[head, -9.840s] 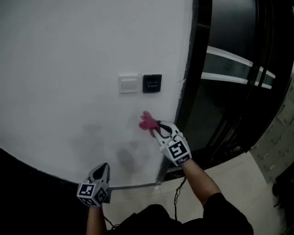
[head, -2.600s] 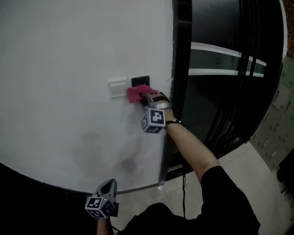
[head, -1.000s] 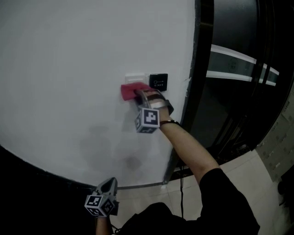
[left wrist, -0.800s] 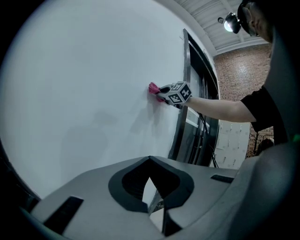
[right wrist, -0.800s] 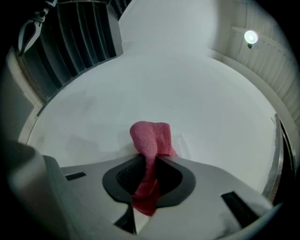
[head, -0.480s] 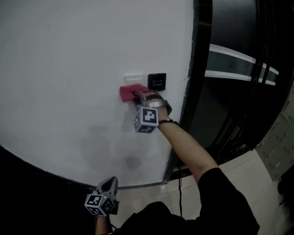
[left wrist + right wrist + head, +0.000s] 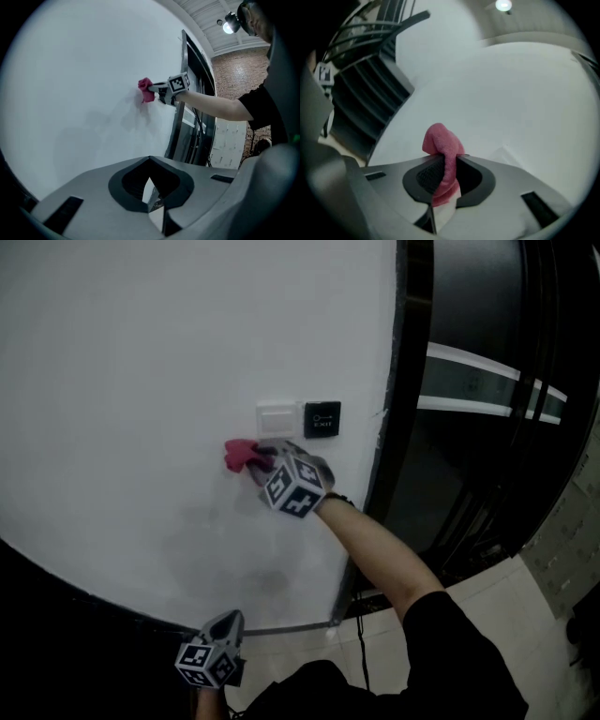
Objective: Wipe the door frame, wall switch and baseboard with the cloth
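- My right tool [image 7: 259, 457] is clamped on the cloth [image 7: 238, 454], pressed to the wall just below-left of the switch [image 7: 278, 418].
- Left tool [image 7: 228, 619] is closed and empty.
- Frame [image 7: 398, 381] and baseboard [image 7: 281, 625] probably left; dim view.

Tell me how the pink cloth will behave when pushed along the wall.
Probably floppy: the cloth droops in a bunched fold over the right gripper, whose jaws pinch it. Likely light, since that small pinch holds it up. Pushed on the wall, it will probably crumple rather than slide flat.
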A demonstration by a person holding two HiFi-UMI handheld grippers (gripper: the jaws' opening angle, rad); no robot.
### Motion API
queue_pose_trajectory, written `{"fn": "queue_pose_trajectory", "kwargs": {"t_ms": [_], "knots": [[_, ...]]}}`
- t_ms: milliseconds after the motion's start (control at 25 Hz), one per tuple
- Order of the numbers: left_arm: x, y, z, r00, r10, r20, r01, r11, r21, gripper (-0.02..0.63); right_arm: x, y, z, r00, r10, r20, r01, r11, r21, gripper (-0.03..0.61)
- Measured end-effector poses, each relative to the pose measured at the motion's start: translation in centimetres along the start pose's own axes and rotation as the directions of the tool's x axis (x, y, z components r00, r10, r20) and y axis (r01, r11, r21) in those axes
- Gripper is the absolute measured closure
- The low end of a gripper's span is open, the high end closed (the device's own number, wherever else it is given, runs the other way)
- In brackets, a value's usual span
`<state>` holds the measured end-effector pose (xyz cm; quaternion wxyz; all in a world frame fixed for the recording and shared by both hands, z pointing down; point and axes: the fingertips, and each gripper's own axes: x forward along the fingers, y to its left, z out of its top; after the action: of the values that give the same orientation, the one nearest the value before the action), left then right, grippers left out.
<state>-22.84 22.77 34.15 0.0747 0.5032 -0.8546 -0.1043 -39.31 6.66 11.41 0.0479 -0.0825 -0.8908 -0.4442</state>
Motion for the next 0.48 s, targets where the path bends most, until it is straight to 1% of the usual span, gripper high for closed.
{"fn": "queue_pose_trajectory", "kwargs": {"t_ms": [40, 80, 160, 200, 240, 280, 360, 400, 480], "knots": [[0.0, 0.1, 0.0, 1.000, 0.002, -0.003, -0.001, 1.000, 0.002, 0.614, 0.0, -0.5, 1.2, 0.998, -0.004, 0.060, -0.002, 0.994, 0.108, 0.515], [-0.2, 0.1, 0.0, 1.000, 0.002, -0.003, -0.002, 1.000, 0.003, 0.614, -0.1, -1.5, 2.2, 0.994, -0.026, 0.105, 0.003, 0.978, 0.210, 0.516], [-0.4, 0.3, 0.1, 1.000, 0.008, 0.002, -0.008, 1.000, 0.002, 0.614, -0.5, -4.2, 2.9, 0.984, -0.095, 0.149, 0.032, 0.924, 0.381, 0.517], [-0.5, 0.4, 0.1, 1.000, 0.012, 0.003, -0.012, 1.000, 0.000, 0.614, -0.6, -5.5, 2.5, 0.980, -0.134, 0.145, 0.059, 0.898, 0.436, 0.517], [-0.5, 0.5, 0.1, 1.000, 0.015, 0.003, -0.015, 1.000, -0.002, 0.614, -0.7, -6.5, 1.8, 0.977, -0.174, 0.126, 0.096, 0.879, 0.468, 0.517], [-0.4, 0.5, 0.1, 1.000, 0.015, 0.002, -0.015, 1.000, -0.003, 0.614, -0.9, -7.4, 0.9, 0.971, -0.214, 0.103, 0.140, 0.866, 0.480, 0.517], [-0.1, 0.4, 0.1, 1.000, 0.008, -0.001, -0.008, 1.000, -0.003, 0.614, -1.3, -8.7, -0.5, 0.958, -0.278, 0.071, 0.210, 0.850, 0.483, 0.517], [0.0, 0.3, 0.1, 1.000, 0.005, -0.001, -0.005, 1.000, -0.002, 0.614, -1.5, -9.2, -1.0, 0.953, -0.297, 0.066, 0.228, 0.841, 0.490, 0.517], [0.0, 0.1, 0.1, 1.000, 0.003, -0.001, -0.003, 1.000, -0.001, 0.614, -2.1, -9.7, -1.8, 0.946, -0.317, 0.065, 0.237, 0.817, 0.526, 0.517]]}}
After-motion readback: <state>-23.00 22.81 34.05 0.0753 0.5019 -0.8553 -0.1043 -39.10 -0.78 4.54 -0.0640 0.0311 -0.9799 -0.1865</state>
